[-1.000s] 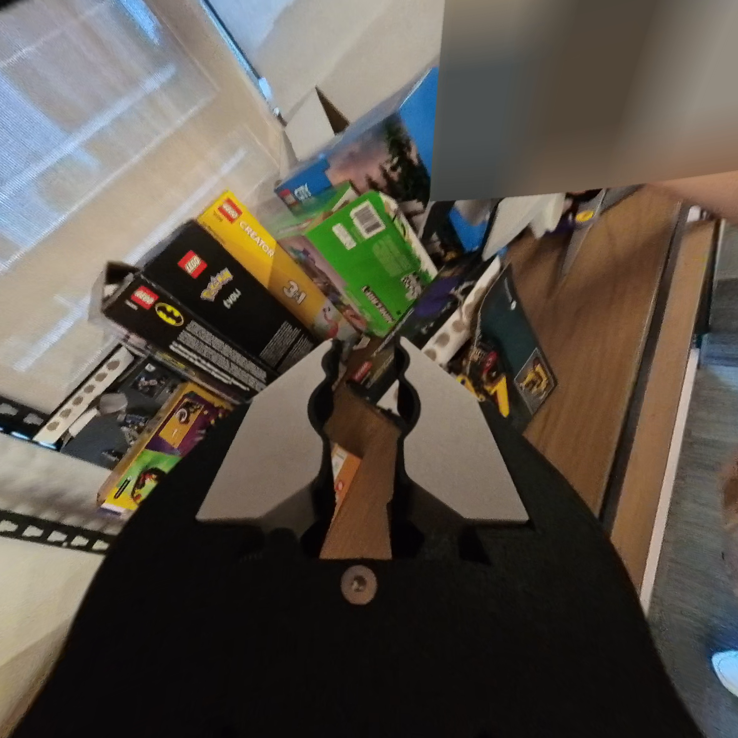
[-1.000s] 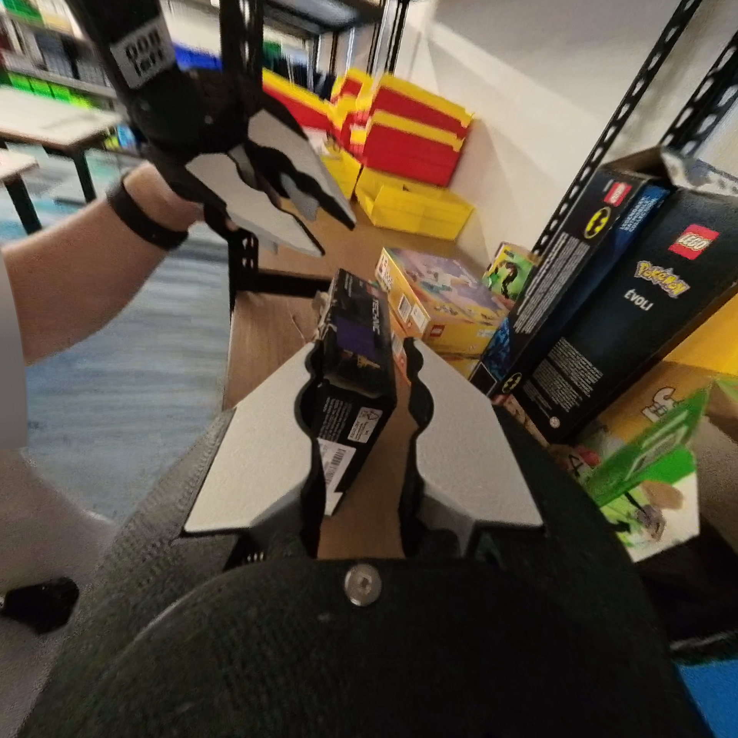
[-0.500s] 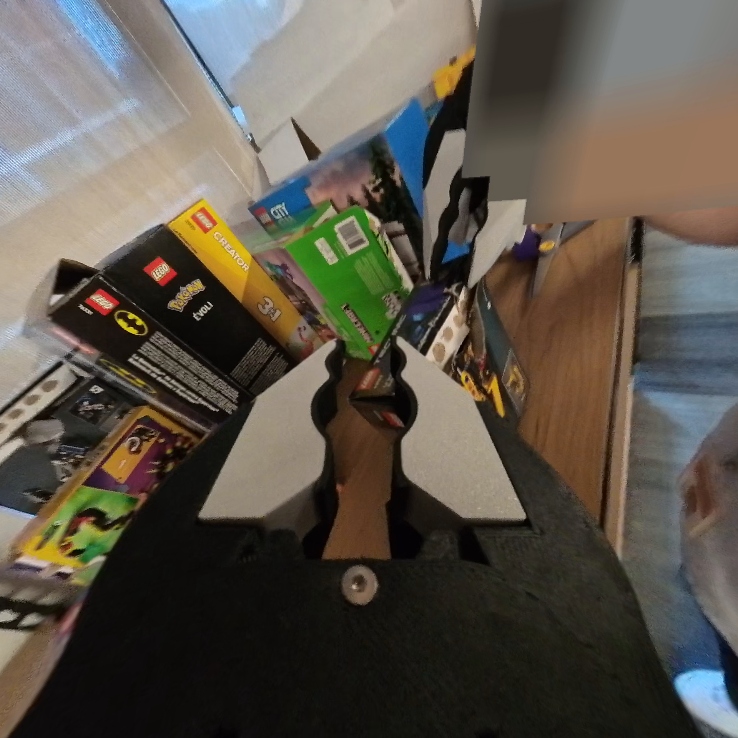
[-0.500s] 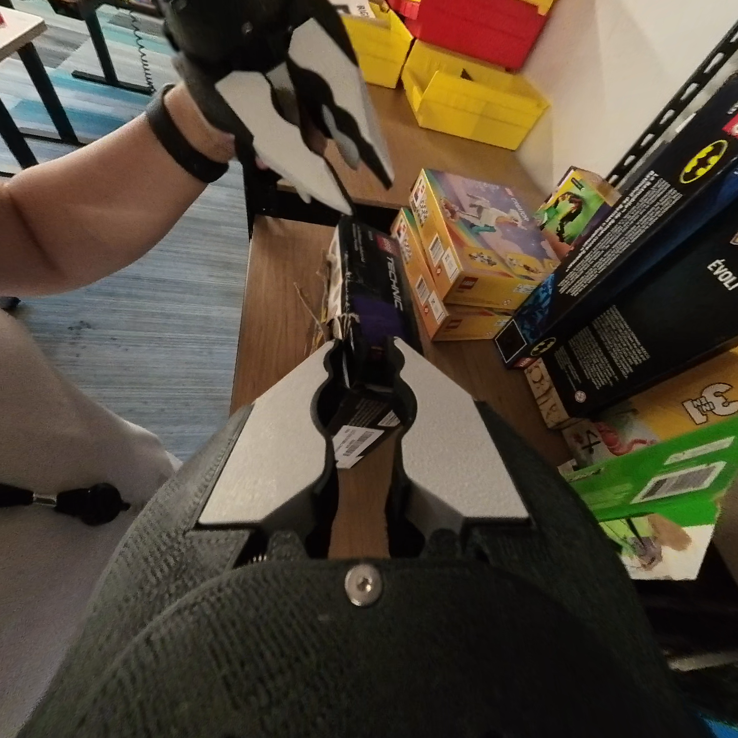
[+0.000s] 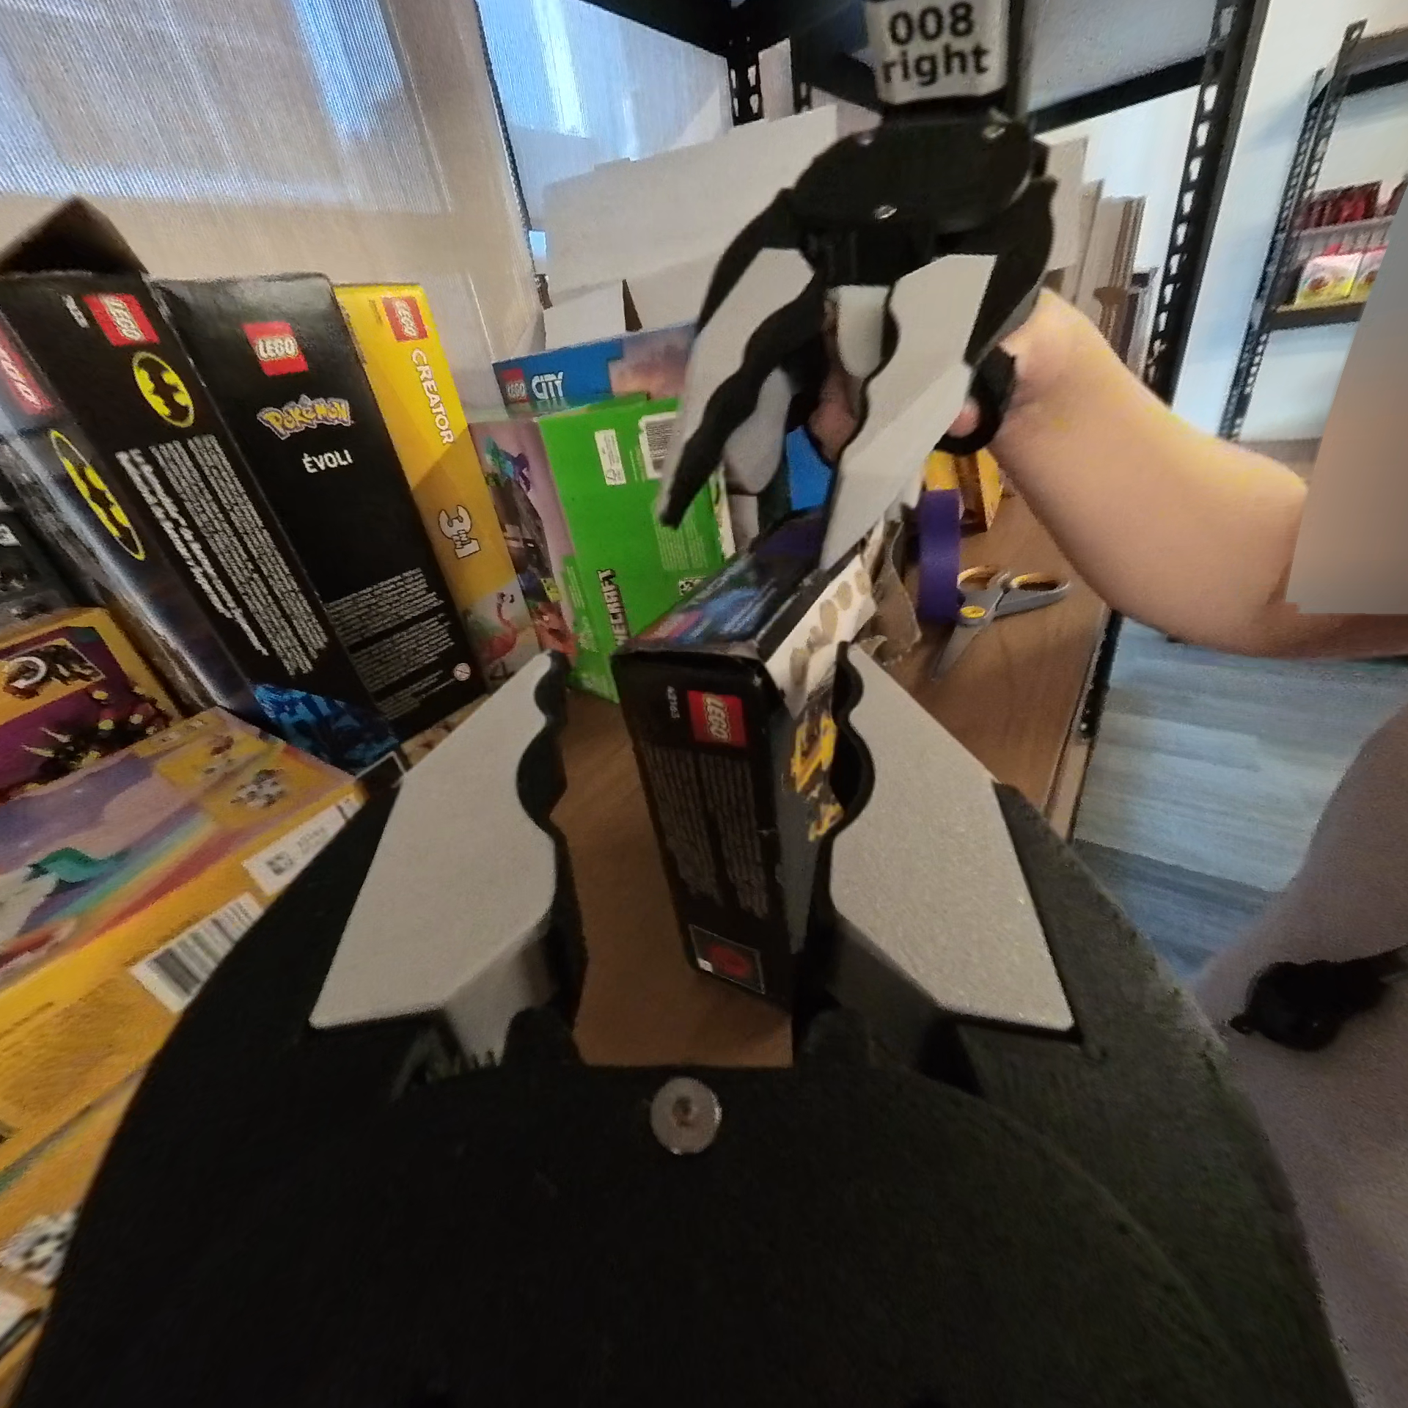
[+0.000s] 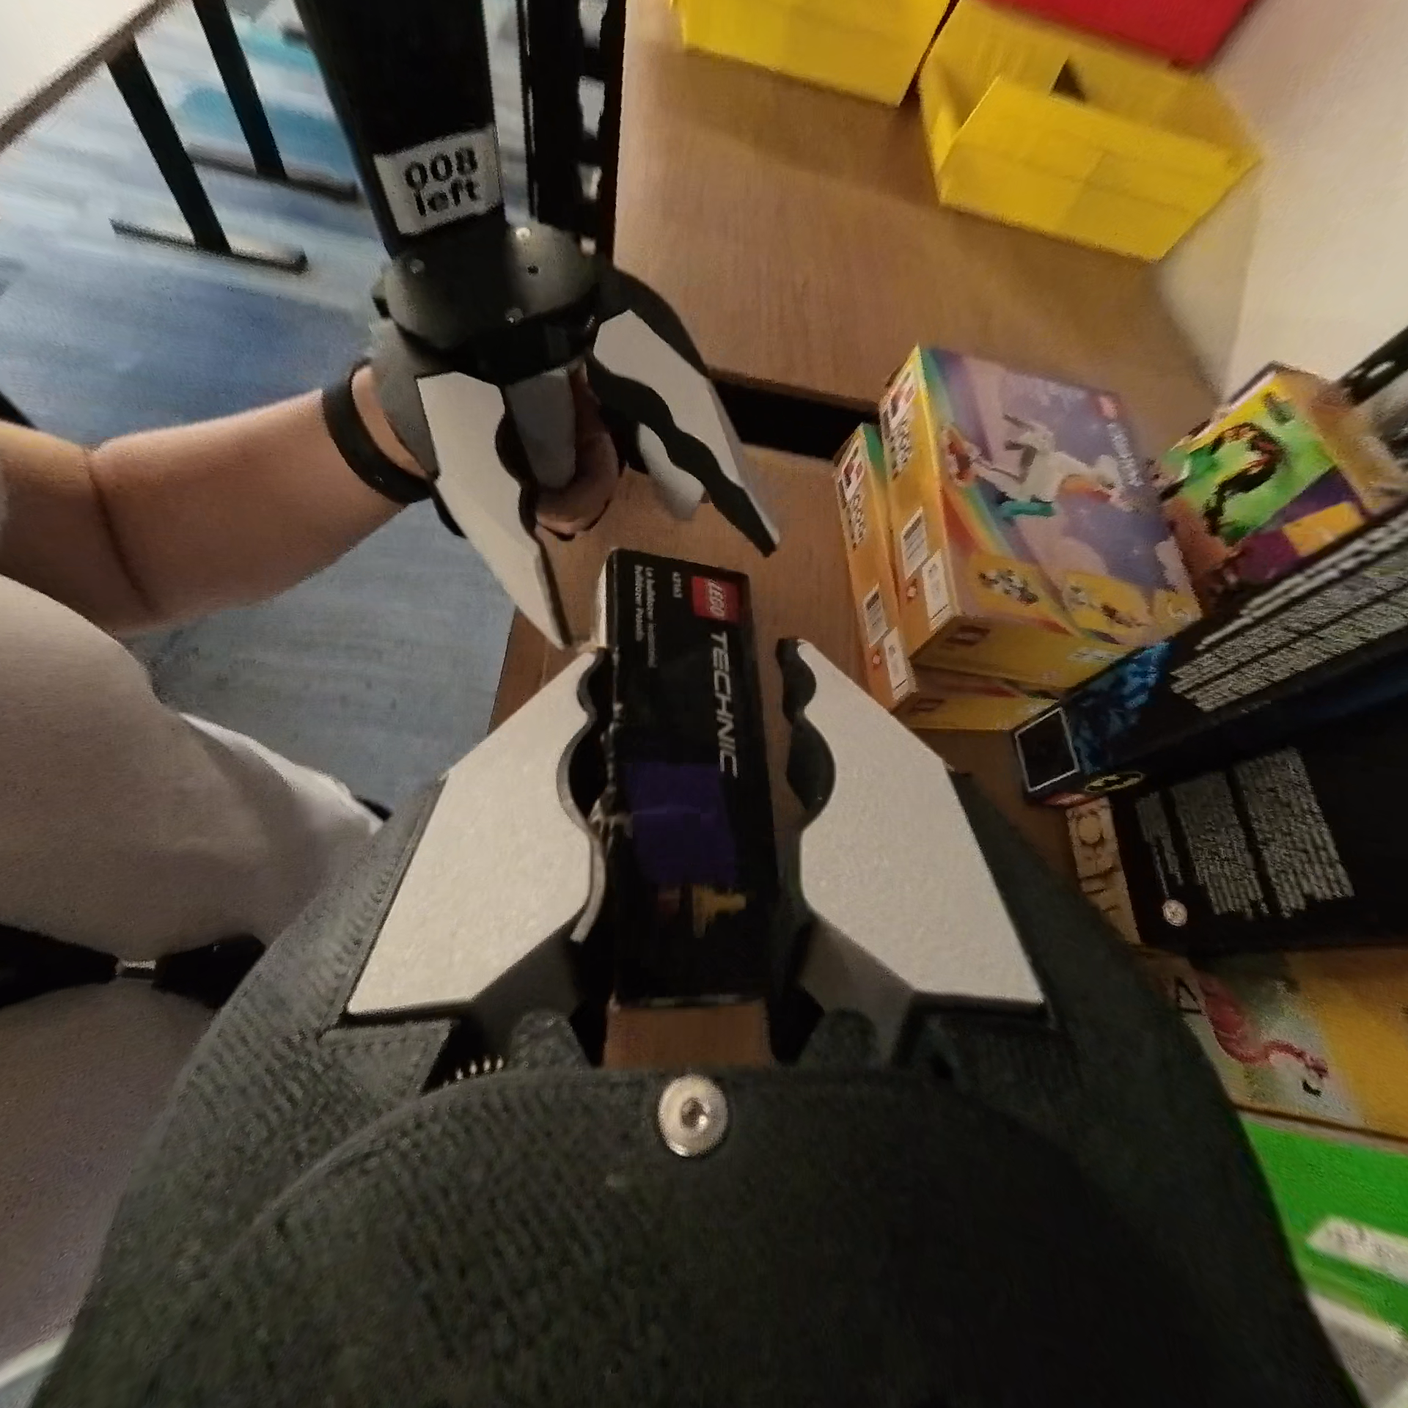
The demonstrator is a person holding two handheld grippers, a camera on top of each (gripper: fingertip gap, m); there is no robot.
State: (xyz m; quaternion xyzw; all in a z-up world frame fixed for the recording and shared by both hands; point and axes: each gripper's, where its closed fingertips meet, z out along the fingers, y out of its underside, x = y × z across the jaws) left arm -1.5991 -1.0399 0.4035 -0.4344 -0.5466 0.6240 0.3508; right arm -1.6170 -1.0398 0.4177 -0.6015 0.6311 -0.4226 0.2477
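A narrow black toy box (image 5: 716, 823) stands on its long edge on the wooden shelf (image 6: 800, 267). My left gripper (image 5: 697, 659) is open around one end of it, with the box close to the right finger. My right gripper (image 6: 692, 651) is open around the other end of the box (image 6: 678, 762). There the box lies against the left finger, with a small gap at the right one. Each gripper shows in the other's view, open and tilted down over the box: the right gripper (image 5: 754, 533) and the left gripper (image 6: 663, 594).
Tall boxes stand in a row against the back: black ones (image 5: 190, 495), a yellow one (image 5: 434, 457) and a green one (image 5: 632, 495). Colourful boxes (image 6: 1028, 518) lie flat beside them. Scissors (image 5: 998, 602) and purple tape (image 5: 941, 556) lie farther along. Yellow bins (image 6: 1067, 145) sit beyond. The grippers are tip to tip, or close to it.
The left gripper has levelled out and closed in on the box's end, which now sits between its fingers. The right gripper has moved forward over the box, and its fingers stand wider than half a second ago.
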